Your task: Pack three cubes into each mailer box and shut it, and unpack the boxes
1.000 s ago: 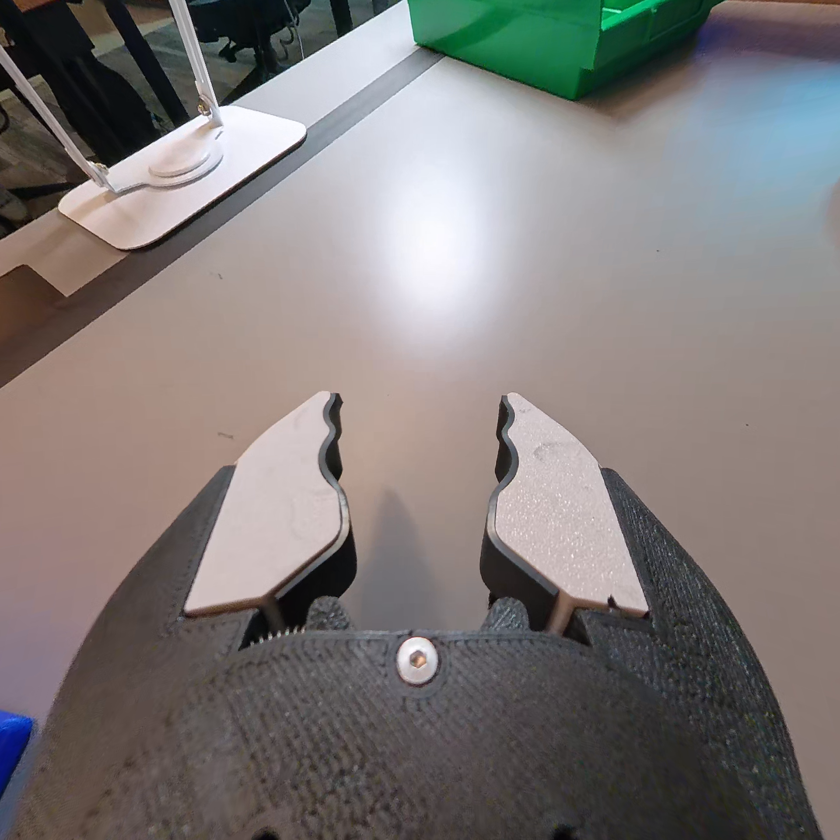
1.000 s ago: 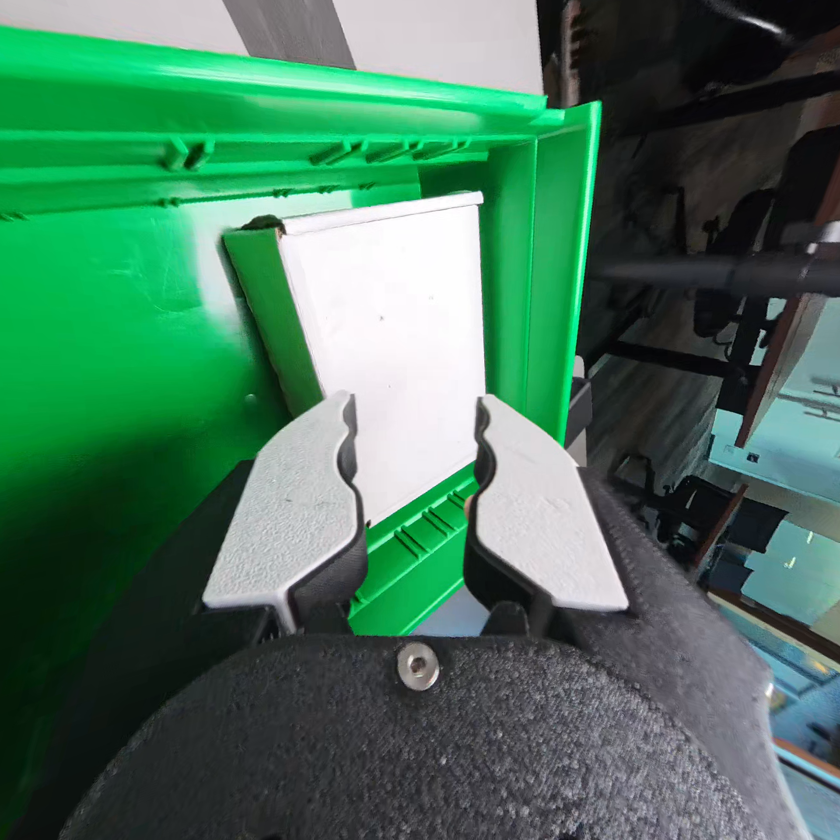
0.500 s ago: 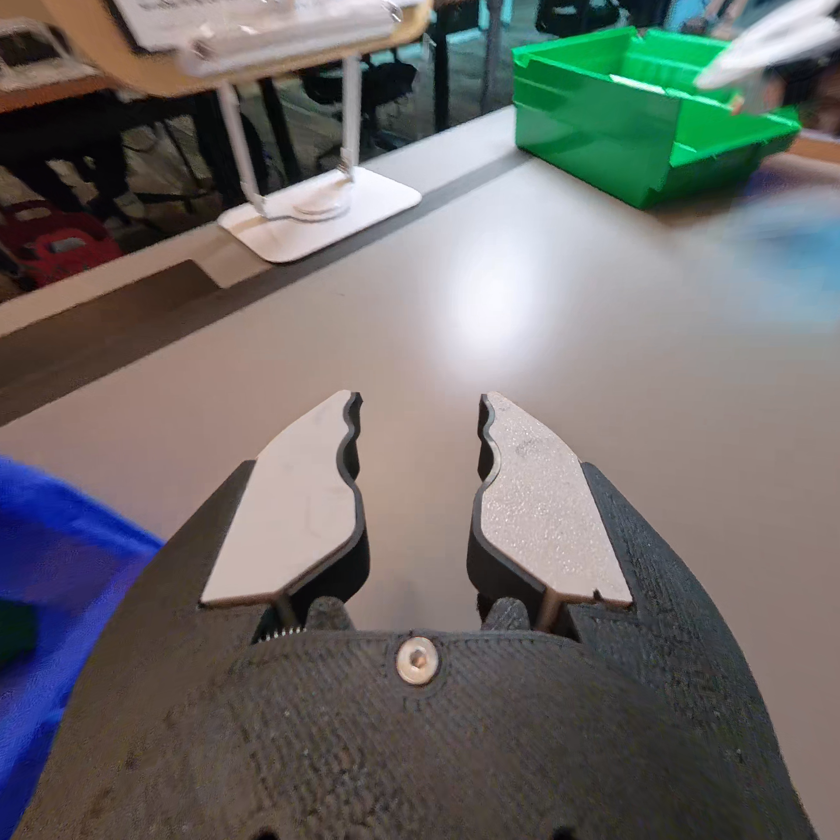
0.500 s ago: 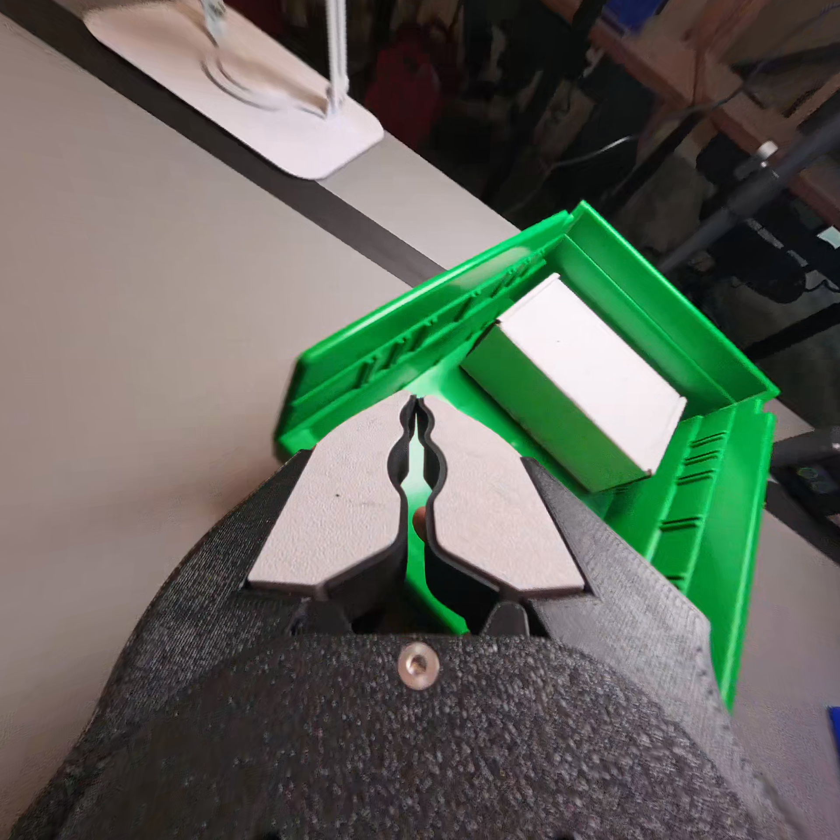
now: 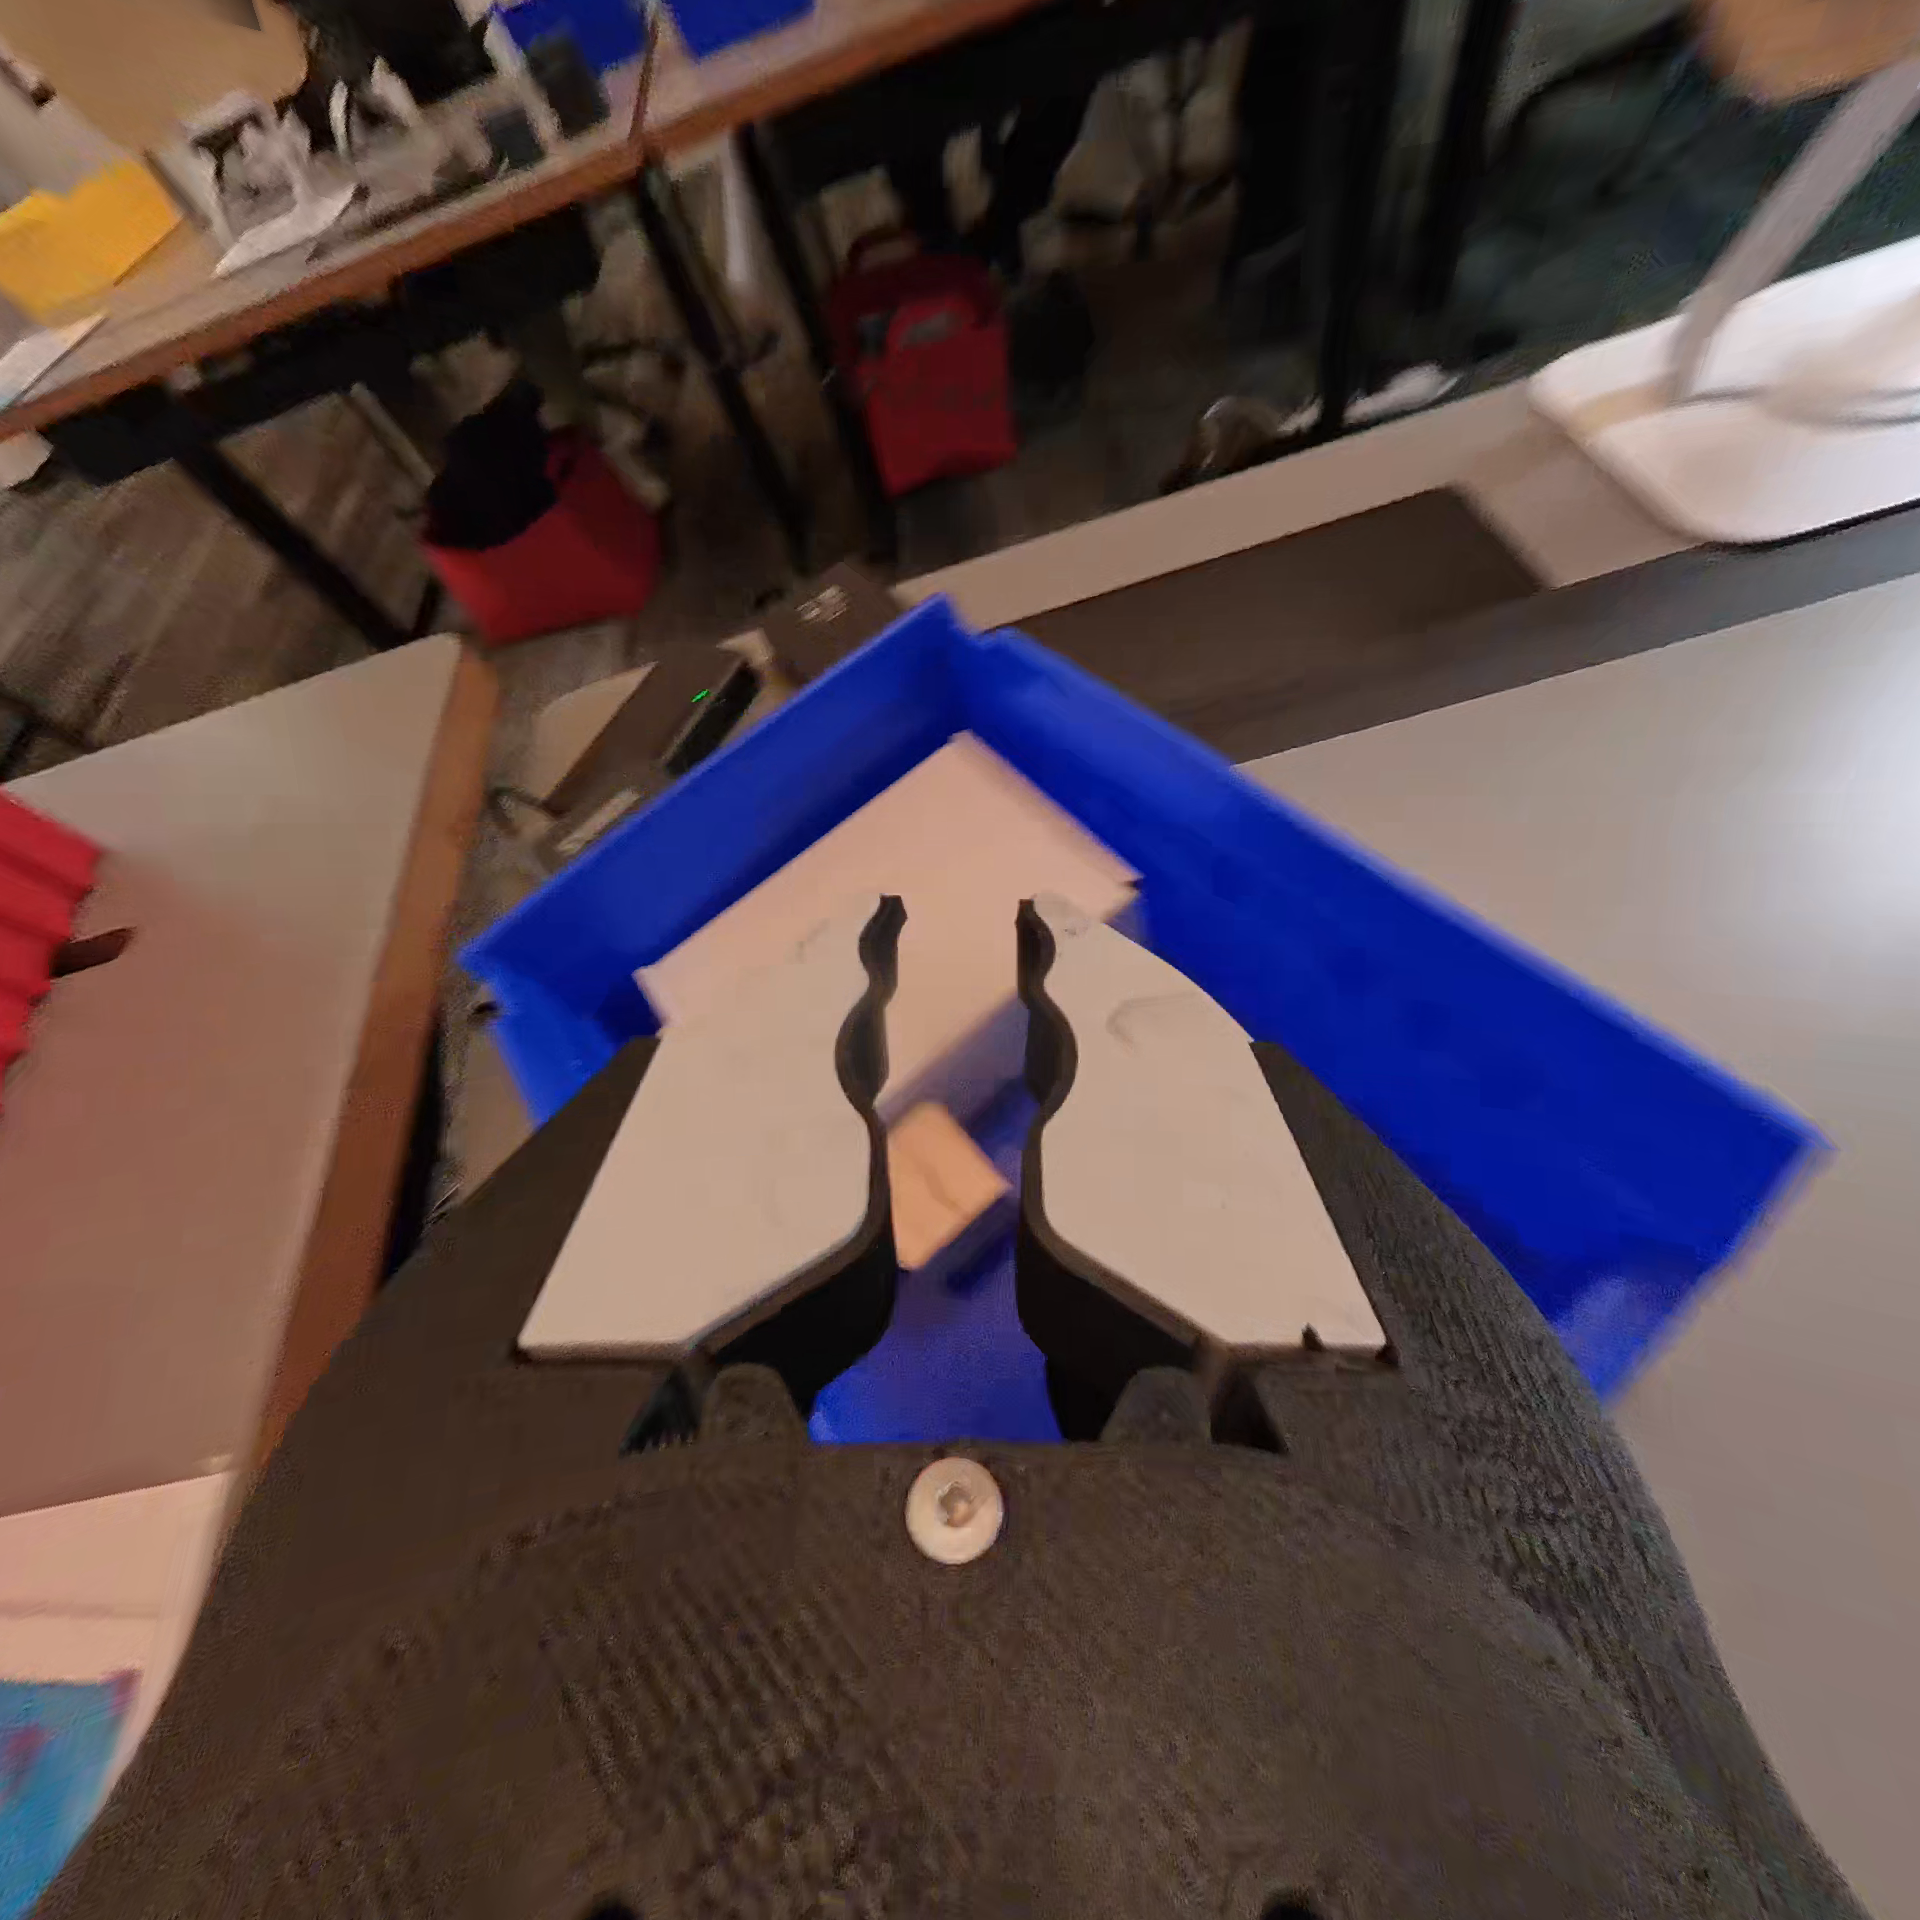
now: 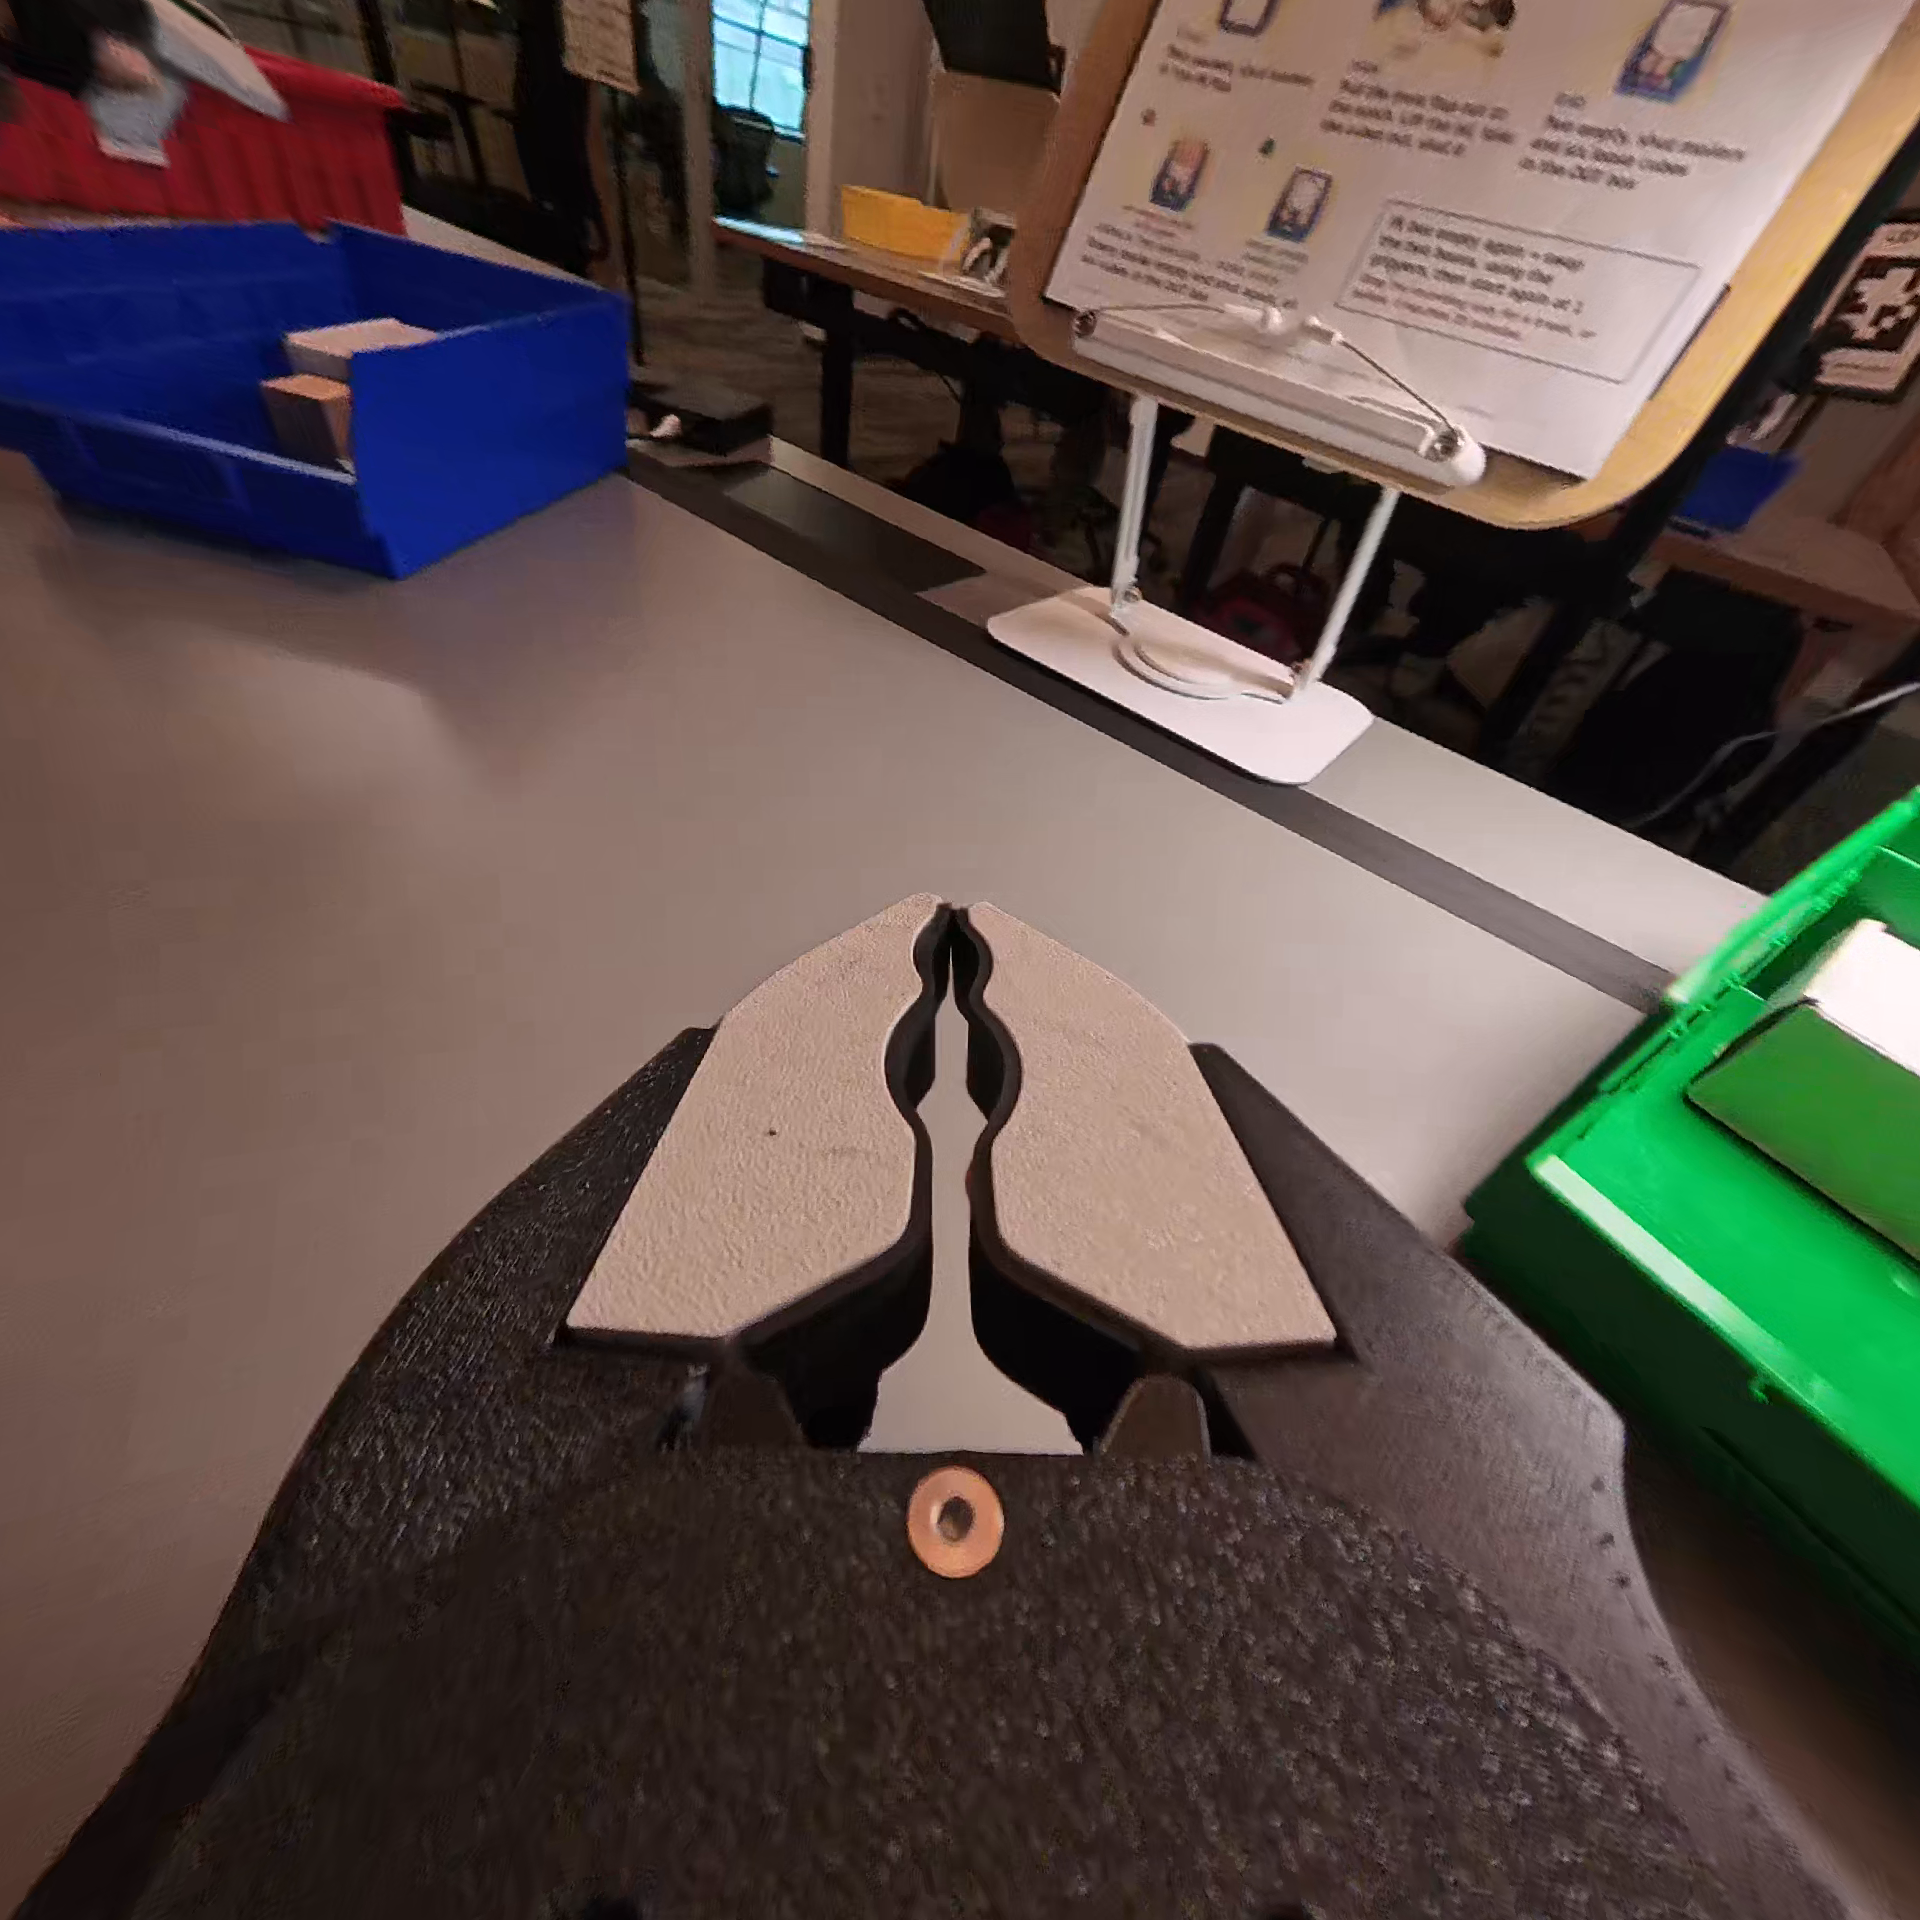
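My left gripper (image 5: 956, 914) is open and empty, hovering over a blue bin (image 5: 1351, 987). In the bin lie a shut white mailer box (image 5: 883, 852) and a wooden cube (image 5: 940, 1184), which shows below the gap between my fingers. My right gripper (image 6: 951, 914) is shut and empty above the grey table (image 6: 416, 883). A green bin (image 6: 1714, 1247) to its right holds another white mailer box (image 6: 1870, 997). The blue bin (image 6: 468, 416) also shows far left in the right wrist view, with the cube (image 6: 307, 410) and box (image 6: 353, 343) in it.
A white stand's base (image 6: 1195, 665) holds up a board with a printed sheet at the table's far edge; the base also shows in the left wrist view (image 5: 1745, 436). A red bin (image 6: 208, 156) stands behind the blue one. A gap separates this table from the neighbouring one (image 5: 208, 1039). Tip to tip, the grippers are about 60 cm apart.
My left gripper swung left from over the bare table to above the blue bin, and its fingers narrowed a little. My right gripper pulled back out of the green bin and shut.
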The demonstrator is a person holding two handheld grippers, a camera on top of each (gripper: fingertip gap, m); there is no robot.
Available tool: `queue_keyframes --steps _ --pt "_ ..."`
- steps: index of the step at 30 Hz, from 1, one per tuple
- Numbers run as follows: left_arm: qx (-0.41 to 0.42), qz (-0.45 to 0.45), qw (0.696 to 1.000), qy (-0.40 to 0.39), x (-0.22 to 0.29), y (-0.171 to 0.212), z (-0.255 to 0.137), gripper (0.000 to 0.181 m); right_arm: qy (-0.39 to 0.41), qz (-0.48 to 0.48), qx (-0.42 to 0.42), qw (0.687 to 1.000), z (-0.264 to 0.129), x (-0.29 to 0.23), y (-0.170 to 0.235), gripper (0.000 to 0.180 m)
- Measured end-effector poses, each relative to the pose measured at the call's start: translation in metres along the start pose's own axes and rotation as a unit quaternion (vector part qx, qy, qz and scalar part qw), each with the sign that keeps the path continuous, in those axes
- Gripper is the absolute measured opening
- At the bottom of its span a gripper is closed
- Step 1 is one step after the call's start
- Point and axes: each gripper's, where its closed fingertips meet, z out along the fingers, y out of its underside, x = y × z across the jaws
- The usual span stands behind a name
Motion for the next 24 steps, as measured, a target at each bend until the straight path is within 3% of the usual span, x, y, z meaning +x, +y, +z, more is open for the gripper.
queue_keyframes --steps 5,7,10,18,24 --pt "-0.152 0.023 0.988 0.006 -0.061 0.027 0.054 0.06 -0.057 0.032 0.014 0.998 0.013 -0.017 0.003 0.0" --pt "-0.227 0.053 0.972 0.041 -0.065 0.049 0.068 0.08 -0.058 0.044 0.017 0.997 0.013 -0.016 0.01 0.0" --pt "-0.285 0.108 0.949 0.074 -0.065 0.068 0.084 0.092 -0.041 0.035 0.019 0.998 0.009 -0.008 0.015 0.007" --pt "-0.347 0.2 0.902 0.165 -0.046 0.076 0.119 0.114 -0.052 0.043 -0.01 0.998 0.018 -0.008 0.03 0.02" --pt "-0.388 0.201 0.87 0.226 -0.032 0.085 0.123 0.117 -0.05 0.038 -0.024 0.998 0.022 -0.009 0.037 0.02"
